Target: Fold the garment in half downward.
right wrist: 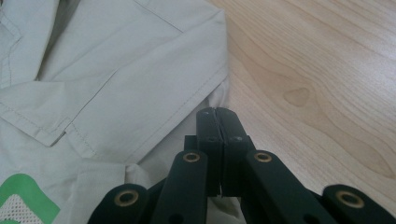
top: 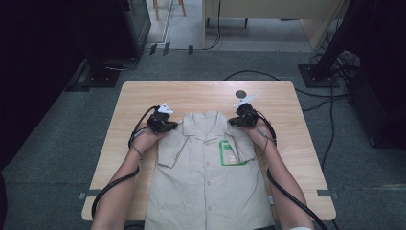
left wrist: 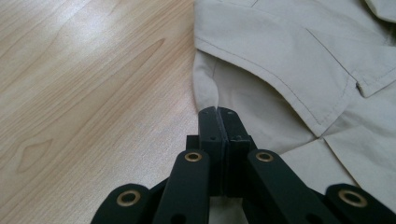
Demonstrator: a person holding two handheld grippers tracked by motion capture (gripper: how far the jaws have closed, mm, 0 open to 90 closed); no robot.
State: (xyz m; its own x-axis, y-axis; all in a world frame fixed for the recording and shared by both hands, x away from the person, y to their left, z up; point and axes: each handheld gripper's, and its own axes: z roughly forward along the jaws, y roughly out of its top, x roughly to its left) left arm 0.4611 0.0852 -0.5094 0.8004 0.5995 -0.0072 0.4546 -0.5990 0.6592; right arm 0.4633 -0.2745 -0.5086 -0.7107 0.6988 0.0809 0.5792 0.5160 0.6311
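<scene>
A beige short-sleeved shirt [top: 206, 177] lies flat on the wooden table [top: 139, 96], collar away from the person, with a green-edged patch [top: 230, 153] on its chest. My left gripper [top: 168, 125] sits at the shirt's left shoulder, its jaws pressed together on a puckered fold of the cloth [left wrist: 205, 84] at the sleeve seam; the jaw tips [left wrist: 218, 111] meet there. My right gripper [top: 234, 122] is at the other shoulder, and its jaws [right wrist: 217, 112] close on the shirt's edge [right wrist: 219, 88] in the same way. Both hands rest on the shirt.
A small dark round mark [top: 241, 93] lies on the table behind the right gripper. Bare wood runs along both sides of the shirt [top: 297, 143]. Cables [top: 330, 124] and dark equipment stands sit on the grey floor around the table.
</scene>
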